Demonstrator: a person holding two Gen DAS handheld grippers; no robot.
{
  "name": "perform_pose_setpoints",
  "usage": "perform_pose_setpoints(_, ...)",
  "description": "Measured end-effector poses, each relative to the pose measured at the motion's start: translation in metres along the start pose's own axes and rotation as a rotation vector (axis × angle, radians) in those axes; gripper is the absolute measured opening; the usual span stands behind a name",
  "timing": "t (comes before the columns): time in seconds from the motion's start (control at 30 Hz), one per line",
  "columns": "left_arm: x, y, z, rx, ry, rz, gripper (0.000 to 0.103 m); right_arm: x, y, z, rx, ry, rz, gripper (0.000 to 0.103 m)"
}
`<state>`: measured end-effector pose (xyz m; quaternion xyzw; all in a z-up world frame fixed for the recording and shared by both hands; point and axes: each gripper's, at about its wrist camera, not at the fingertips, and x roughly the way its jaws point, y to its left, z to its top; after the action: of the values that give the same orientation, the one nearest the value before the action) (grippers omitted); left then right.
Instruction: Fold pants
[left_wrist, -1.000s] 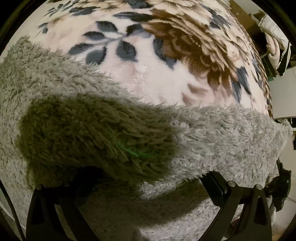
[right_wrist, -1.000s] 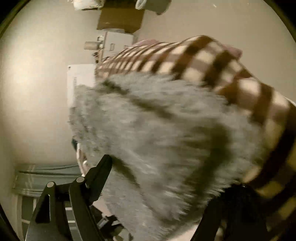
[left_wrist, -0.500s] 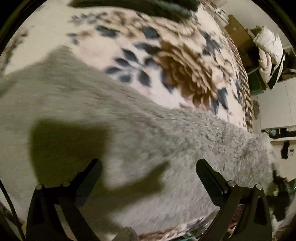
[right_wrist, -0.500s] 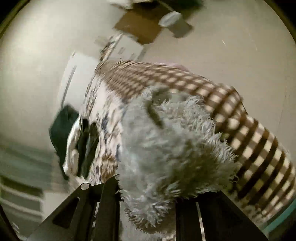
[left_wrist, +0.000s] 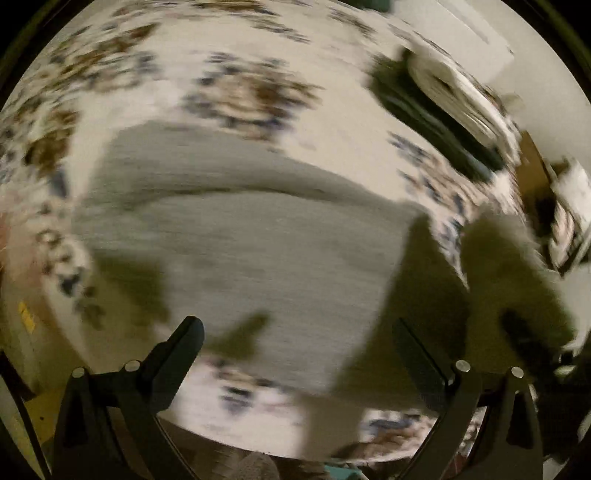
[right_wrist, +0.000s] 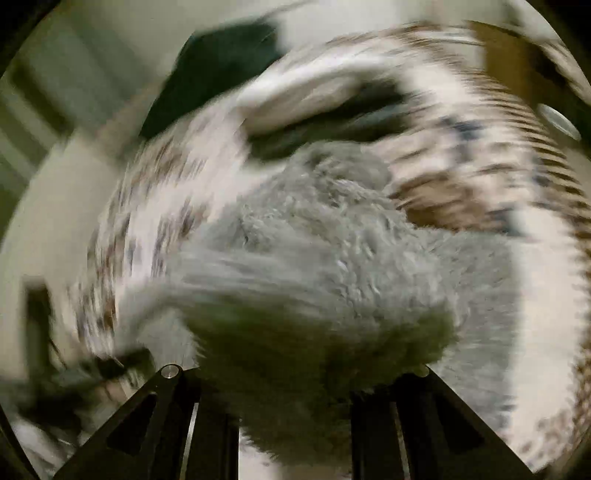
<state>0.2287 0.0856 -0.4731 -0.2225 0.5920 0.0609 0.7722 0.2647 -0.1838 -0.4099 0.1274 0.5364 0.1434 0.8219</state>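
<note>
Both views are smeared by motion, so we can only make out broad shapes. Nearest in the left wrist view, our left tongs (left_wrist: 297, 339) stand wide apart with nothing between them, their black fingers (left_wrist: 181, 347) hovering over the near edge of the grey fleece pants (left_wrist: 251, 240). The pants lie spread flat on the flowered blanket (left_wrist: 240, 92) of the bed, a fold line running across their far part, and dark shadows fall over their near and right side. At the right edge a dim raised lump of fleece (left_wrist: 517, 273) shows, but we cannot tell how it joins the rest. Farther off, at the far right, a dark and white pile (left_wrist: 443, 96) lies on the blanket, too blurred to name. In the right wrist view our right tongs (right_wrist: 291, 384) are narrow, closed on a thick bunch of the pants (right_wrist: 332, 266), which swells up and hides the fingertips; only the black finger bases (right_wrist: 214, 424) show. Beyond the bunch the blanket (right_wrist: 184, 166) streaks past, with a dark shape (right_wrist: 221, 62) at the far left cut off by blur.
</note>
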Motion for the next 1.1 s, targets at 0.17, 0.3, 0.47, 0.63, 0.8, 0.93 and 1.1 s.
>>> perform_pose_setpoints(0.17,0.004,0.051,0.009,-0.065,-0.011,0.004,0.103,0.125,0.053,-0.049,-0.173,0.314,-0.05,0.033)
perform_pose_setpoints(0.3,0.003,0.046,0.018,-0.056,-0.008,-0.092,0.103,0.102,0.043,-0.05,-0.051,0.343,0.178,0.096)
perform_pose_setpoints(0.47,0.013,-0.004,0.037,0.077,0.025,-0.225,0.103,0.024,-0.023,-0.041,0.125,0.272,0.222,0.096)
perform_pose_setpoints(0.63,0.067,-0.071,0.052,0.295,0.115,-0.203,0.103,-0.021,-0.13,-0.048,0.33,0.243,-0.022,0.096)
perform_pose_setpoints(0.8,0.113,-0.09,0.057,0.328,0.191,-0.226,0.033,0.015,-0.221,-0.046,0.501,0.305,-0.057,0.096)
perform_pose_setpoints(0.93,0.1,-0.073,0.05,0.28,0.173,-0.235,0.017,0.053,-0.234,-0.044,0.598,0.272,0.121,0.039)
perform_pose_setpoints(1.1,0.104,-0.058,0.051,0.201,0.184,-0.219,0.017,0.046,-0.23,-0.014,0.536,0.197,0.034,0.03)
